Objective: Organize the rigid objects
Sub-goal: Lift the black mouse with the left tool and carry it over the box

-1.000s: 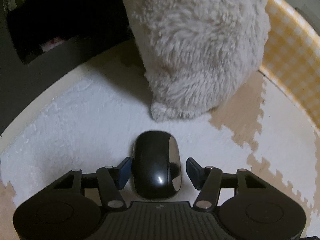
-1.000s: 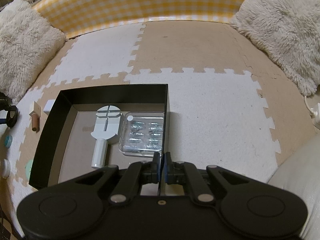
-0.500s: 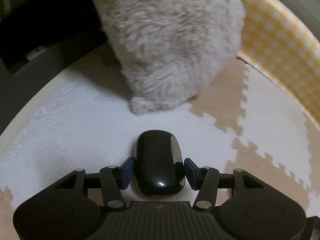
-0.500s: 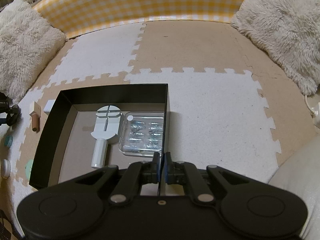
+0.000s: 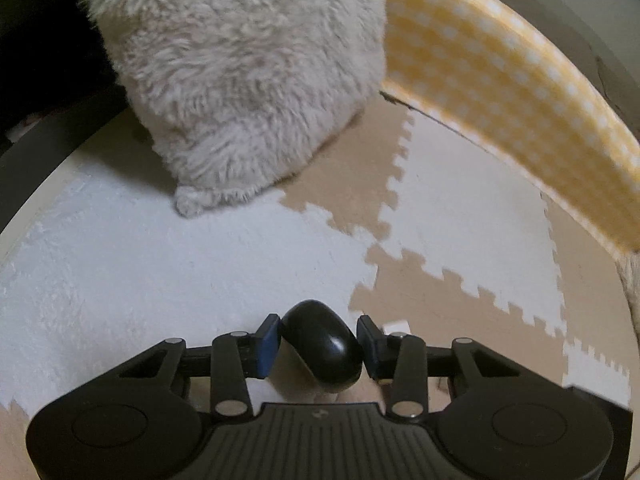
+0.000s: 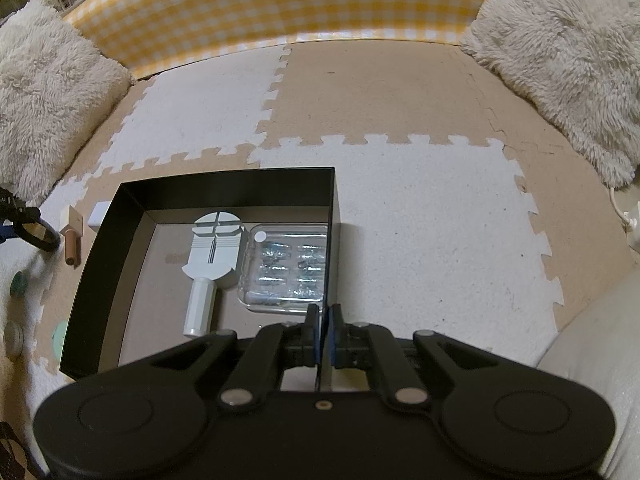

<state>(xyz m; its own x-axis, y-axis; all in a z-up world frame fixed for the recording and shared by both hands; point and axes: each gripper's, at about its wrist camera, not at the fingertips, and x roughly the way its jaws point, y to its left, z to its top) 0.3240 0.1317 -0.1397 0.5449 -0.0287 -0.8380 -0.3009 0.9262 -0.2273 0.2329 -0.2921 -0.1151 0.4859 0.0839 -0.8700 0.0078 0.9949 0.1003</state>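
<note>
The left gripper (image 5: 318, 344) has its blue pads pressed on both sides of a black computer mouse (image 5: 322, 350), which sits tilted between them and seems to be raised off the foam mat (image 5: 120, 272), though the view is too close to be sure. The jaws have just been closing, with the mouse between them. Beyond it a fluffy cushion (image 5: 240, 80) rests at the mat's far left edge, against the yellow checked border (image 5: 500, 92).

In the right wrist view, small things lie along the mat's left edge: a wooden peg (image 6: 71, 236), a white block (image 6: 99, 214) and round pieces (image 6: 18, 284). Next stands an open black box (image 6: 224, 184), holding a white tool (image 6: 212, 256) on the left and a clear case (image 6: 286, 268) by its right wall. The right gripper (image 6: 323, 334) is closed on that right wall's thin rim, at the near end.
</note>
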